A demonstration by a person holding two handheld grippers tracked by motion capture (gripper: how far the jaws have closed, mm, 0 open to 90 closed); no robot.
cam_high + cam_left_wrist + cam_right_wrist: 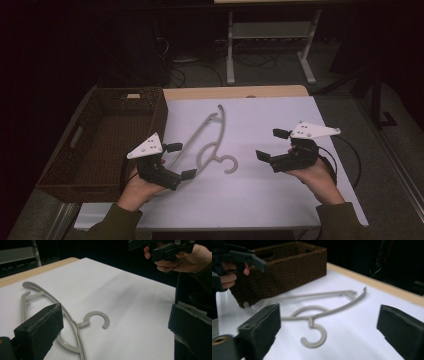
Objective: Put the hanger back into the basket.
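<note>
A grey plastic hanger [210, 140] lies flat on the white table cover [260, 190], its hook [231, 163] pointing toward the near side. My left gripper [181, 161] is open beside the hanger's near-left arm, jaws spread with nothing between them. My right gripper [272, 145] is open to the right of the hook, a short gap away. In the left gripper view the hanger [50, 305] and its hook [98, 318] lie between and beyond the jaws. The right gripper view has the hanger [322, 305] and hook [314, 336] ahead of its spread jaws.
A dark woven basket [107, 142] stands at the table's left, close to the hanger's left end; it shows as the basket [284, 267] in the right gripper view. The table's wooden far edge [235, 92] lies behind. A metal frame [270, 45] stands on the floor beyond.
</note>
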